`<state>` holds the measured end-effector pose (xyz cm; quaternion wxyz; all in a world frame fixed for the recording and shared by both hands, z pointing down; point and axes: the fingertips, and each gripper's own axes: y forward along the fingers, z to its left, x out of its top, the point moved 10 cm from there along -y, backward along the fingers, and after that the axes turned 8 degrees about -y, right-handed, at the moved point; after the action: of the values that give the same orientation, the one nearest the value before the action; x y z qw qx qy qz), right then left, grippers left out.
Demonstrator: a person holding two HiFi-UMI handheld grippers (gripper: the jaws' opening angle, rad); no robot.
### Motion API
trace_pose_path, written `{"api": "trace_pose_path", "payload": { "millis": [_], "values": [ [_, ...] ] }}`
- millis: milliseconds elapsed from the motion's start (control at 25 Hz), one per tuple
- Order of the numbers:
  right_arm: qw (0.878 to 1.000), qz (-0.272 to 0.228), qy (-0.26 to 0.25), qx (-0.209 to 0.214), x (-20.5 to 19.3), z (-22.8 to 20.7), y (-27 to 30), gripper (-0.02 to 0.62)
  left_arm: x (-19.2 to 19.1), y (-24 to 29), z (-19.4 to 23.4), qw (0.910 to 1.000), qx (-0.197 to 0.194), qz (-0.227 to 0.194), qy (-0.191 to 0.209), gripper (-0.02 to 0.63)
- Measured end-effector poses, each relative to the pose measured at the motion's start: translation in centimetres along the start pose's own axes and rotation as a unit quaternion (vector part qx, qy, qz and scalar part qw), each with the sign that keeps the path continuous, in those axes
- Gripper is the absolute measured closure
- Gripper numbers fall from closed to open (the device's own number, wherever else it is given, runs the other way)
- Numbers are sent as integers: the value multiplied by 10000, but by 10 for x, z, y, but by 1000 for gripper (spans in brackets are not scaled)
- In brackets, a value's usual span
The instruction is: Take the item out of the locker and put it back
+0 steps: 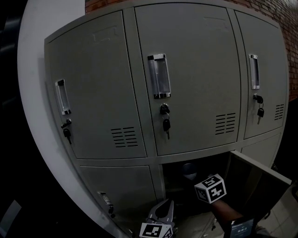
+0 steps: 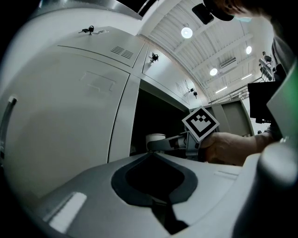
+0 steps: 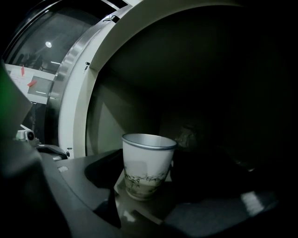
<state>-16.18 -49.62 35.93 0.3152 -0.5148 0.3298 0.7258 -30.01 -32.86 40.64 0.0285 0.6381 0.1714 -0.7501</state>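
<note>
Head view took in the grey locker bank (image 1: 195, 93) under a brick wall (image 1: 100, 3), with keys (image 1: 166, 124) hanging from the upper doors and one lower door (image 1: 260, 179) swung open. My right tool (image 2: 161, 144) reached into that dark compartment and gripped the white cup (image 3: 146, 165), upright, just inside the opening; whether it touched the compartment floor I could not tell. My left tool (image 2: 151, 155) hung outside, near the opening, jaws closed tip to tip on nothing. Round ceiling lamps (image 2: 186, 32) glowed on a ribbed white ceiling.
</note>
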Motion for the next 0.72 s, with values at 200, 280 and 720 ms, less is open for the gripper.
{"api": "trace_pose_path", "payload": {
  "millis": [200,280,720],
  "values": [
    [10000,-14,-13,-68,-1,3,-1,247,2,-3,4,10000,10,-18,-58,611],
    [9999,-26,2,-110,0,3,-2,235,2,-4,6,10000,13,-17,-80,611],
    [9995,-13,84,-291,-6,14,-25,236,2,-1,11,9995,-136,39,-277,611]
  ]
}}
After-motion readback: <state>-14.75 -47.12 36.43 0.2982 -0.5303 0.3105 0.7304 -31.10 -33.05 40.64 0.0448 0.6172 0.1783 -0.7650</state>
